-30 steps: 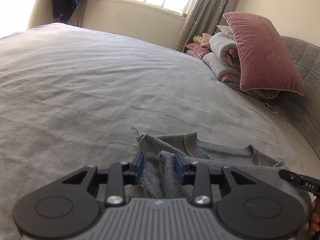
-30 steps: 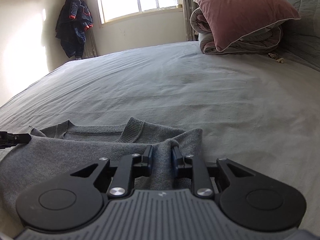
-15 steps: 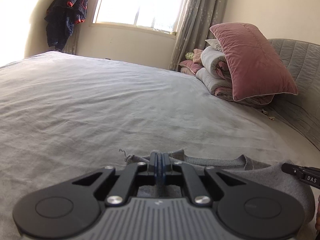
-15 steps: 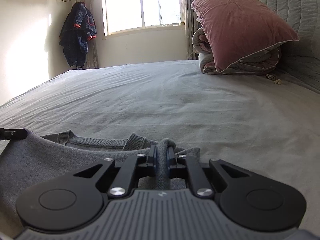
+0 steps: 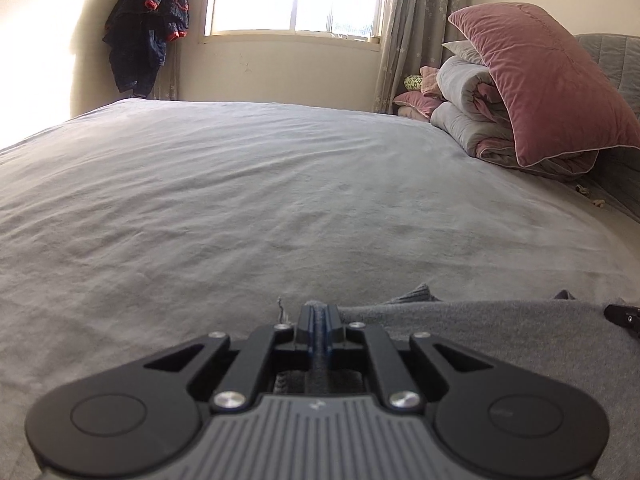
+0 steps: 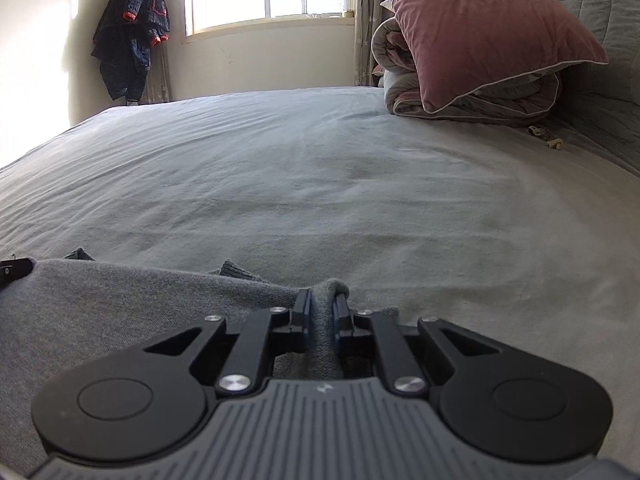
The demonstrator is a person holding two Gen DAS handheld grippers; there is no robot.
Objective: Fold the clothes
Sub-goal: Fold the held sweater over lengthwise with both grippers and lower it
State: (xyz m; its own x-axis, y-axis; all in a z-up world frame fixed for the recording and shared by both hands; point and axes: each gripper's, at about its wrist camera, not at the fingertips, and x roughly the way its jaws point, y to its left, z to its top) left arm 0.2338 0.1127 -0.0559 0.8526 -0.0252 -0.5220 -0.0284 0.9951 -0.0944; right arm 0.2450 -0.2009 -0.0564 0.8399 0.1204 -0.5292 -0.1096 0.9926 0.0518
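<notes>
Both grippers had clamped within the last second. A second ago the fingers of each stood apart with cloth bunched loosely between them; half a second ago they were nearly shut.

Left gripper [image 5: 318, 326]: fingers pressed together on a thin ridge of the grey sweater [image 5: 480, 332], with almost no gap visible. Right gripper [image 6: 322, 316]: fingers closed on a thicker pleat of the same sweater [image 6: 120, 300], which bulged up between the pads.

The cameras also pitched up. The ribbed collar was plainly visible ahead of the fingers a second ago; now only its two ends [image 6: 240, 272] poked over the fabric edge. The cloth between the two grippers ran in a fairly straight line.

Judgement: the top edge was pinched at both ends, probably near the shoulders, and lifted or drawn taut, which would set up a fold or a repositioning. The pictures didn't show which.

The sweater lay on the bed [image 5: 280, 200], at and behind the fingertips. The bed ahead of them carried only a pillow [image 5: 548, 92] and rolled bedding far off to the right.

Hard to see:
- The sweater body, sleeves and hem were below and behind the gripper bodies, so its fold state was unknown.
- Each view caught only the tip of the other gripper at the frame edge.
- The person's hands were out of view.
</notes>
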